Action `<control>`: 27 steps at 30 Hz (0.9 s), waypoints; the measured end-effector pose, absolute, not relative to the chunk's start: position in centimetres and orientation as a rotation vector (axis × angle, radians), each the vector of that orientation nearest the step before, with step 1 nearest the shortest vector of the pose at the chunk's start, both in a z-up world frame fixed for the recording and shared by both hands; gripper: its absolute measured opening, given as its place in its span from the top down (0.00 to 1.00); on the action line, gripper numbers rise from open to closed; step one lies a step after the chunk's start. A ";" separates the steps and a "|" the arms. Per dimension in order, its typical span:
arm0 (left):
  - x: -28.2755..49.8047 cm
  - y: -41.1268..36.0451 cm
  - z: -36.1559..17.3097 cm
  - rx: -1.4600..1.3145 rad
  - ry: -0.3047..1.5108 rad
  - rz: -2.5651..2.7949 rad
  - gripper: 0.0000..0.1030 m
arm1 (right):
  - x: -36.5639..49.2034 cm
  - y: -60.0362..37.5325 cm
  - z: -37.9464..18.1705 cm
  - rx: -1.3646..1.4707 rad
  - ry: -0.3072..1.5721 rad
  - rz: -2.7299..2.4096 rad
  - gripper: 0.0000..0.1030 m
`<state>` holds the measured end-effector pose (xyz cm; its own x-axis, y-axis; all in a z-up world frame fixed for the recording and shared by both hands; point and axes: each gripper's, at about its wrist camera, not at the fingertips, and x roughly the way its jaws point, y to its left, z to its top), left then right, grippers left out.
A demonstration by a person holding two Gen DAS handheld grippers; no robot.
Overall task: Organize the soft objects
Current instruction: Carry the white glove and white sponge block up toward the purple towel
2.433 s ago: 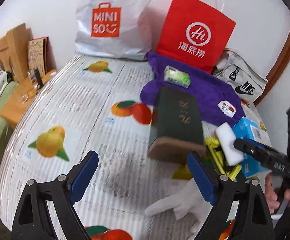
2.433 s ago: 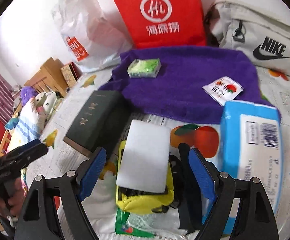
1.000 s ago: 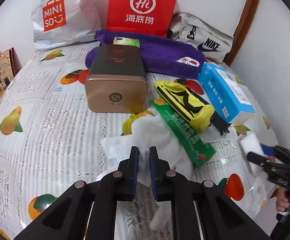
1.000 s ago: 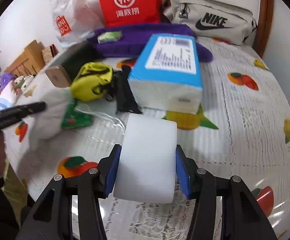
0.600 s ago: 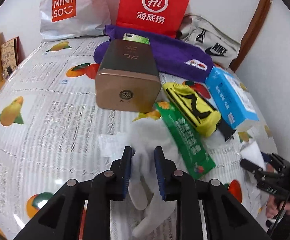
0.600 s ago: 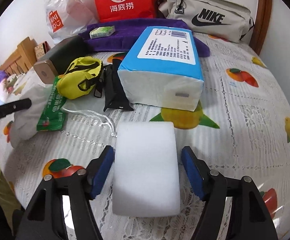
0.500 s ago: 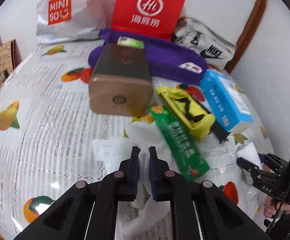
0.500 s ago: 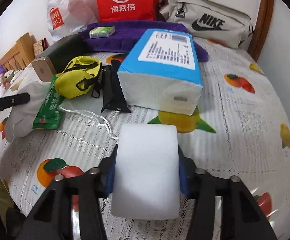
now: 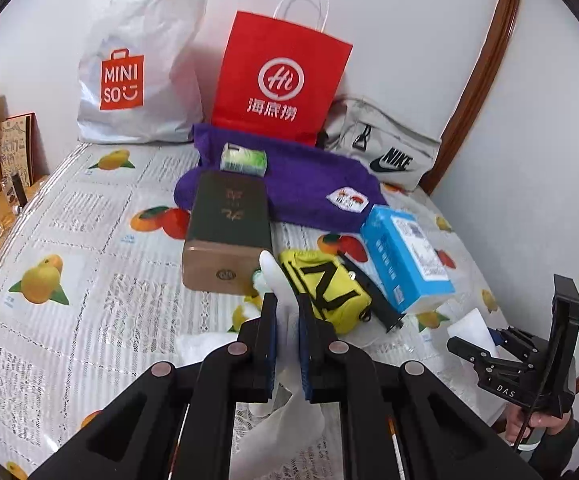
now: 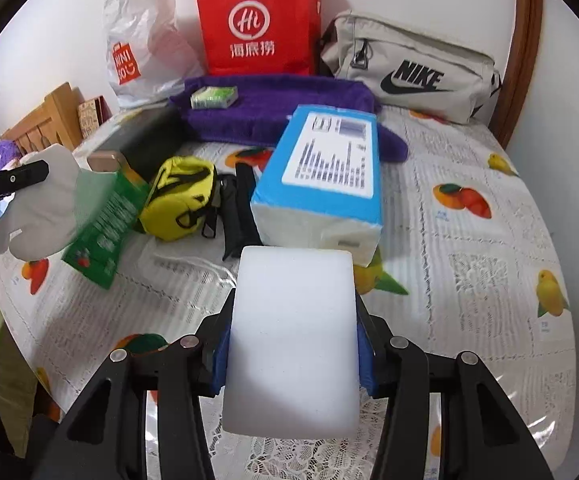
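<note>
The left gripper [image 9: 287, 334] is clamped on a white glove [image 9: 285, 320], which hangs above the tablecloth [image 9: 89, 280]. The right gripper [image 10: 291, 356] squeezes a white sponge [image 10: 293, 340] by its two sides, just in front of the blue tissue pack [image 10: 325, 184]. Probably both soft things are held up so they can be carried together to one place.

My left wrist camera looks forward and down along its fingers, close over the fruit-print tablecloth [image 9: 89, 240], toward the red bag [image 9: 281, 76] at the wall. My right looks the same way from further right — both share the red bag, purple towel [image 10: 273, 104] and blue tissue pack [image 10: 321, 168].
</note>
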<state>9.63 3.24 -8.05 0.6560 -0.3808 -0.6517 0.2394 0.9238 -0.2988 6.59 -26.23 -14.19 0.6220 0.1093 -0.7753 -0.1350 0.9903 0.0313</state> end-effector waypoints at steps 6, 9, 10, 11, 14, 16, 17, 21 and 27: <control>9.4 3.5 -6.2 -0.198 0.746 -0.348 0.91 | 6.7 -26.5 -12.1 -0.030 0.852 0.134 0.52; 9.3 3.7 -5.6 -0.202 0.735 -0.341 0.91 | 6.8 -26.6 -11.3 -0.026 0.839 0.137 0.52; 9.3 3.7 -5.5 -0.203 0.732 -0.340 0.91 | 6.9 -26.6 -11.0 -0.024 0.835 0.140 0.52; 9.3 3.8 -5.2 -0.206 0.728 -0.334 0.91 | 7.0 -26.7 -10.7 -0.018 0.830 0.149 0.52; 9.4 3.9 -4.7 -0.212 0.720 -0.329 0.91 | 7.4 -26.7 -10.0 -0.014 0.821 0.153 0.52; 9.5 4.0 -4.3 -0.216 0.715 -0.324 0.91 | 7.7 -26.7 -9.6 -0.014 0.818 0.161 0.52; 9.5 4.0 -4.2 -0.216 0.715 -0.320 0.91 | 8.0 -26.6 -9.3 -0.015 0.817 0.168 0.52; 10.0 4.0 -3.7 -0.218 0.715 -0.304 0.91 | 8.5 -26.3 -8.6 -0.029 0.803 0.179 0.52; 11.1 3.9 -3.2 -0.218 0.718 -0.286 0.91 | 9.8 -26.4 -7.3 -0.006 0.787 0.193 0.52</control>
